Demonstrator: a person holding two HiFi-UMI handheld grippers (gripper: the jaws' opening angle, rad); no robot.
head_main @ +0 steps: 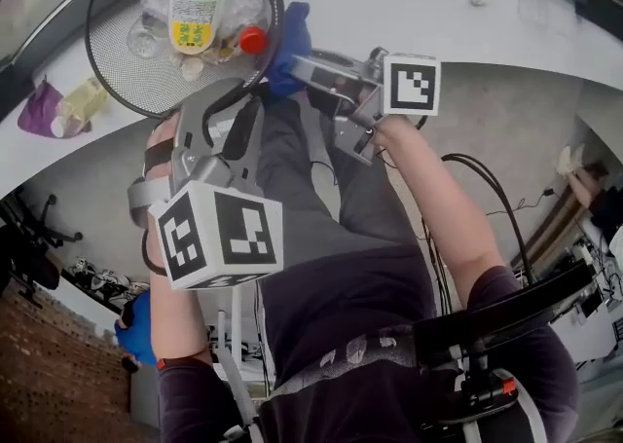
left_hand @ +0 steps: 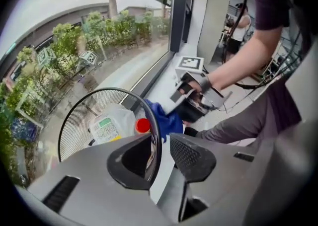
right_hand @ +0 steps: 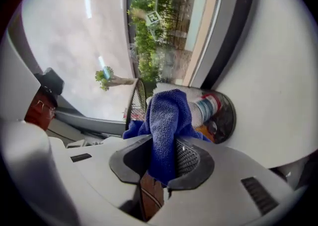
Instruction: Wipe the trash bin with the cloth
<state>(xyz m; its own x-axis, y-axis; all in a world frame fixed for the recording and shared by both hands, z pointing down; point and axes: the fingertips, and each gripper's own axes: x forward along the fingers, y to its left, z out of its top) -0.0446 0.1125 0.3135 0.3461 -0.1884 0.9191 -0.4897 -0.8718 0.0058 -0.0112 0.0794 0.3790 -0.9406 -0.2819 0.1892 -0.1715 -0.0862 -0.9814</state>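
Bin: a black mesh bin (head_main: 117, 76) stands on the white bench (head_main: 409, 3) by the window, mouth up, with a bottle (head_main: 197, 11) and other trash inside.
Cloth: a blue cloth (right_hand: 166, 120) is bunched in the right gripper, its free end at the outside of the bin's rim, on the side nearest the person.
Right gripper: the right gripper (right_hand: 161, 163) is clamped on the cloth, with a thick fold squeezed between the pads. This is probably so the loose end can rub the rim.
Left gripper: the left gripper (left_hand: 161, 155) straddles the rim with its jaws a little apart. The rim lies against one pad and a slit of light shows before the other, so it looks placed to steady the bin rather than pinch it.
Stage: wiping looks about to start — the cloth is at the rim and most of the mesh is unwiped.
Hidden: the bin's base and far wall are out of view.
Unclear: whether the cloth actually touches the wire, and how firmly the left gripper bears on the rim.
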